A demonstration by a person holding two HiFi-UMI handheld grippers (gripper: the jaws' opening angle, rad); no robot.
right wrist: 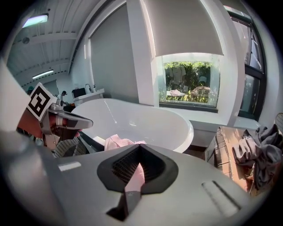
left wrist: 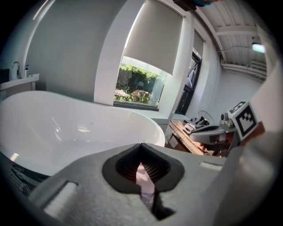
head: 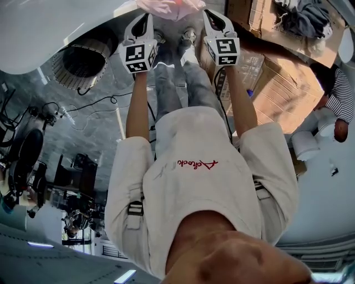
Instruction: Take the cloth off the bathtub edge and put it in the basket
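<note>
Cloth (head: 169, 6), pink, is bunched between my two grippers at the far end of the head view, near the white bathtub (head: 44, 28). The basket (head: 83, 64) sits left of my left gripper (head: 145, 16). My right gripper (head: 211, 15) is on the cloth's other side.

In the left gripper view, the jaws pinch a pink fold (left wrist: 143, 178).

In the right gripper view, the jaws pinch pink too (right wrist: 136, 174).

I think I should move both hands left together and go low over the basket. Then I let go with both at once.
</note>
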